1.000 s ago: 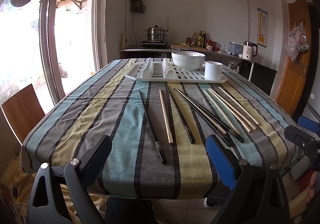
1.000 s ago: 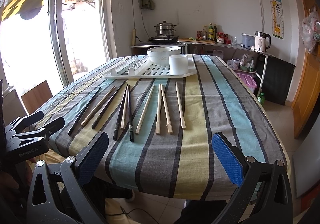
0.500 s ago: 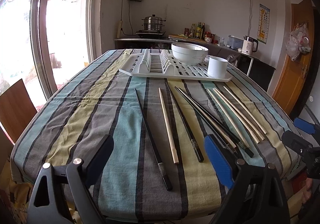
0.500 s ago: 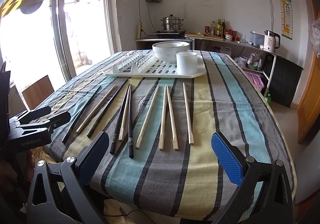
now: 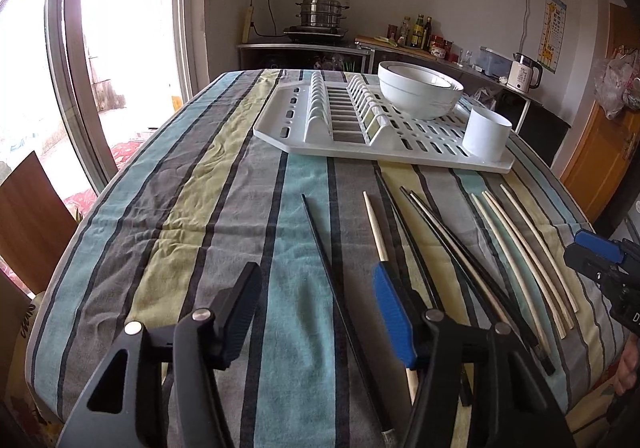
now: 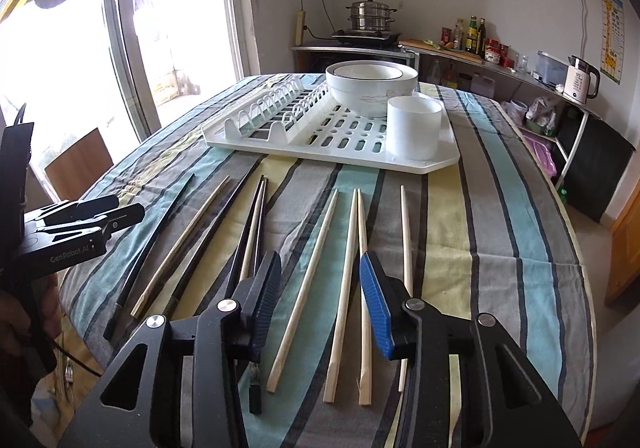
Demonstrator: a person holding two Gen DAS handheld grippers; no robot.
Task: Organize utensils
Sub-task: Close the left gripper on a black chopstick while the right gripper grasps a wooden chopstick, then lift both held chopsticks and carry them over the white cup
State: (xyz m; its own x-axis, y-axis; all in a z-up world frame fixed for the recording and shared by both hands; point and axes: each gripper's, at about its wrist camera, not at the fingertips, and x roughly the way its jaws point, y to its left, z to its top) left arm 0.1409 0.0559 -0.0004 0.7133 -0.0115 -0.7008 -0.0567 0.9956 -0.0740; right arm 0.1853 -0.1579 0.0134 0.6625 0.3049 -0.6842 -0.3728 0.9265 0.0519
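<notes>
Both grippers brought in over the near table edge since a second ago; chopsticks now much larger in both wrist views.

Left gripper: jaws just narrowed from full spread to roughly half, pads not pressing on anything. Leftmost black chopstick running up between the fingers, lying flat on the striped tablecloth. Pale chopstick just beside the blue pad, partly hidden under it.

Right gripper: jaws just narrowed further, to a modest gap, nothing pinched. One pale wooden chopstick seen in the gap, a crossed pale pair at the blue pad, all flat on the cloth. Contact with the pads: cannot tell, likely none.

Mid-table: black and pale sticks mixed in one loose fan, tips toward the rack.

Far: white drain rack holding stacked bowls and white cup, cup empty as far as visible.

Judgement: approach done, pre-grasp narrowing started, no stick lifted. Sorting not begun; cup the probable destination.
</notes>
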